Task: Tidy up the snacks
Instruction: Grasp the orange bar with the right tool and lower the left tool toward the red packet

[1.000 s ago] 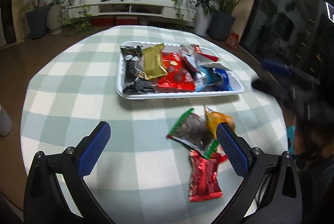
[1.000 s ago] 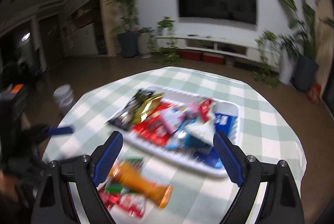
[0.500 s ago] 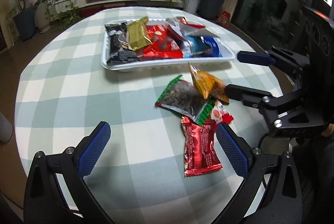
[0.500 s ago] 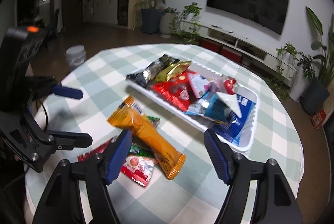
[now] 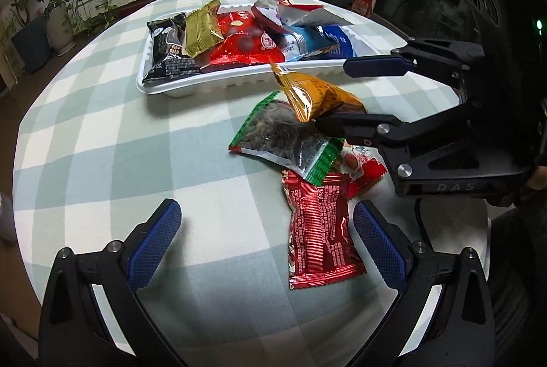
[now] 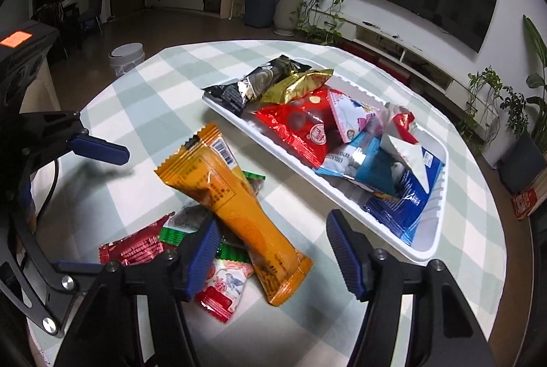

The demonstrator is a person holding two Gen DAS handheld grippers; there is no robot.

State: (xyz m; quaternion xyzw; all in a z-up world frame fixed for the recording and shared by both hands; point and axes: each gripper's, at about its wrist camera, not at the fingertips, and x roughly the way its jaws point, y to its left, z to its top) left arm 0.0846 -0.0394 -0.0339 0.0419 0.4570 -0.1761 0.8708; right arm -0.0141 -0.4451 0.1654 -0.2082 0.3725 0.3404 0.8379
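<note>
The right gripper (image 6: 271,252), jaws apart and just closing in, straddles the near end of an orange snack packet (image 6: 232,199) without visibly pinching it. The left gripper (image 5: 266,244) stands wide open over the checked tablecloth (image 5: 102,134), a red packet (image 5: 318,240) by its right finger. Beyond both, the white tray (image 5: 239,81) holds sorted snacks.

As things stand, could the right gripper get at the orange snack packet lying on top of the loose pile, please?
Probably yes: the orange packet lies on top of the pile, uncovered, between the right gripper's open jaws, which have just been closing; the left gripper stands clear.
</note>
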